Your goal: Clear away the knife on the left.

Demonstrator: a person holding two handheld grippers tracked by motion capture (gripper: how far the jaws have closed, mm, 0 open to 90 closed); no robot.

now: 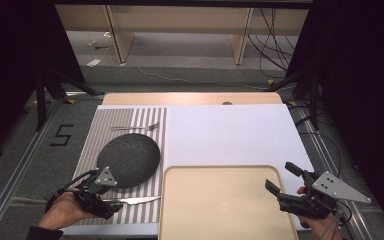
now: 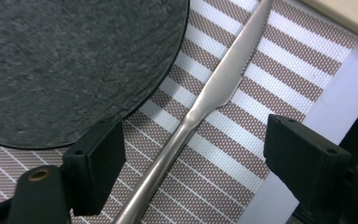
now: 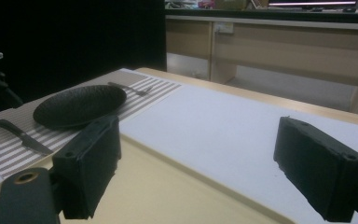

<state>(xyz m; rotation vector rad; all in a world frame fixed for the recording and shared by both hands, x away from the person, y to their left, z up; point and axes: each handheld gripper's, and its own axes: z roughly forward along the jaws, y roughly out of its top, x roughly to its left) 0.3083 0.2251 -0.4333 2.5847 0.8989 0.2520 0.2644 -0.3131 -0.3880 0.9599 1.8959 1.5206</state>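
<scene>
Because the knife (image 2: 205,100) lies on the striped placemat (image 2: 261,74) near the table's front-left corner, just beside the dark plate (image 2: 65,60), the left tool (image 1: 96,196) is the one placed to take it. In the left gripper view its jaws stand spread, one to each side of the handle, with nothing pinched between them yet. The knife's long axis runs roughly along the table's front edge, handle toward the left tool and blade tip pointing toward the beige tray (image 1: 220,210) (the jaws straddle the handle across that axis, which suits a closing grip). The right tool (image 1: 292,187) hovers at the tray's right edge, jaws also spread and empty, well apart from the knife. A fork (image 1: 136,127) lies on the placemat's far end, beyond the plate.
</scene>
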